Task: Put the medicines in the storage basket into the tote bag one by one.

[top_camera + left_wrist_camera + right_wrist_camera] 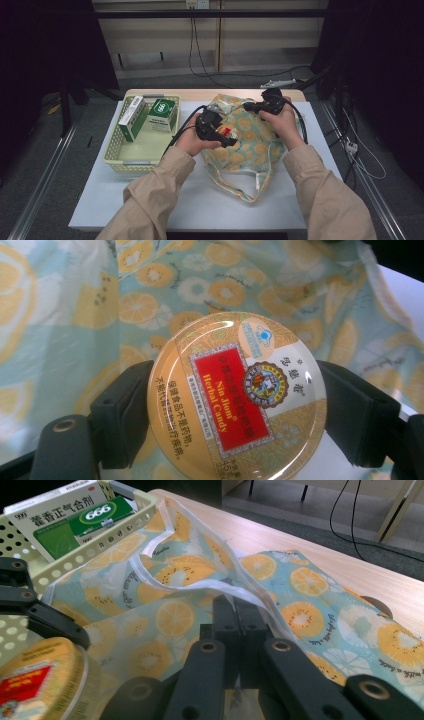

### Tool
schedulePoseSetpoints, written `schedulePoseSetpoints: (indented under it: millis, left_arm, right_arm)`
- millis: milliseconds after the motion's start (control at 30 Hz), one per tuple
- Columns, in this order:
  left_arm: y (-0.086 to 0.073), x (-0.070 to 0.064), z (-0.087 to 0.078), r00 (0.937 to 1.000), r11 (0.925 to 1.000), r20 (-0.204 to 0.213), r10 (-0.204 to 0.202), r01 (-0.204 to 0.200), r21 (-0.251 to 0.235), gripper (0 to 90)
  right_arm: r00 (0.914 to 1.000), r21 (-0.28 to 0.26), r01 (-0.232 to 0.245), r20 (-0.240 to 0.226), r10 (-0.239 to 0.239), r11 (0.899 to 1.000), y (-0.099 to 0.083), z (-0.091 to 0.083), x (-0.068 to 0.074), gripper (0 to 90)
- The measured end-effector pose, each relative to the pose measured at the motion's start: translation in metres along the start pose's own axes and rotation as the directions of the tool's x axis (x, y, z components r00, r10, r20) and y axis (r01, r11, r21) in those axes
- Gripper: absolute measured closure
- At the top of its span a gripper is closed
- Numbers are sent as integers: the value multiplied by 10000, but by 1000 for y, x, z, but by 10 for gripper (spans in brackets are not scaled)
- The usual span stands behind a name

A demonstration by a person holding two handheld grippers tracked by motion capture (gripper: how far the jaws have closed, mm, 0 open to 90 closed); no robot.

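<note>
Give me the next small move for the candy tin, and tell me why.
Probably ease the Nin Jiom herbal candy tin forward into the mouth of the orange-print cloth bag. The left hand-held gripper clamps the tin by its rim right above the fabric, and the right hand-held gripper is shut on the bag's white-trimmed edge, seemingly lifting it to hold the opening up.

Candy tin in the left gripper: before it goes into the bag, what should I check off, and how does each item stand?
1. Left gripper holds the candy tin between both jaws: ok.
2. Right gripper pinches the bag's white edge: ok.
3. Fabric bag mouth open wide enough for the tin: cannot tell.
4. Tin is over the bag: ok.
5. Basket with its green boxes stands apart from the path: ok.
</note>
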State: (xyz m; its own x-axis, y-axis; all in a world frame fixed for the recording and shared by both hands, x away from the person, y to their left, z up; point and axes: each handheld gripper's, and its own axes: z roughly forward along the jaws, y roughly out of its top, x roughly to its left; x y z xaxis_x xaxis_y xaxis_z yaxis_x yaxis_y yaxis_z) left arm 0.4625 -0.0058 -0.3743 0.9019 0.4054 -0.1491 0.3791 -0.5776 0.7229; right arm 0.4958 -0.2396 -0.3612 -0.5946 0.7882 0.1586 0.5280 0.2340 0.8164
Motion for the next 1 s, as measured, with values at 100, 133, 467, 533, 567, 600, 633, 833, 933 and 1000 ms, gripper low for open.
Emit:
schedulePoseSetpoints:
  millis: [100,133,467,533,567,600,633,833,933,1000]
  left_arm:
    - [-1,4,11,9999,9999,-155,29,-27,165,203]
    - [-1,6,15,9998,9999,-191,4,-1,161,203]
    - [-5,27,53,9977,9985,-445,-502,511,200,202]
    - [-6,30,58,9976,9983,-462,-525,536,242,202]
    - [-6,30,59,9976,9985,-489,-487,499,231,202]
    - [-6,31,61,9976,9986,-500,-472,483,202,203]
    - [-7,31,62,9974,9986,-519,-498,506,129,202]
    - [-5,33,63,9973,9988,-554,-477,484,114,202]
    - [-4,31,62,9970,9991,-656,-406,411,55,202]
    - [-3,29,60,9978,9995,-585,-325,328,35,202]
  right_arm:
    - [10000,50,-24,9,24,10000,-2,3,-3,899]
    - [10000,52,-70,-7,70,10000,-2,4,-3,899]
    - [9995,171,-316,-38,317,9994,-8,12,-14,899]
    - [9996,234,-284,-19,285,9993,-9,15,-15,899]
    - [9995,237,-299,-33,300,9993,-10,16,-16,899]
    - [9995,269,-310,-33,310,9992,-11,17,-17,899]
    - [9995,303,-323,-5,323,9990,-12,17,-18,899]
    - [9992,354,-391,15,390,9986,-15,20,-22,899]
    - [9991,343,-436,27,435,9985,-16,19,-24,899]
    - [9988,277,-489,55,488,9984,-16,18,-25,899]
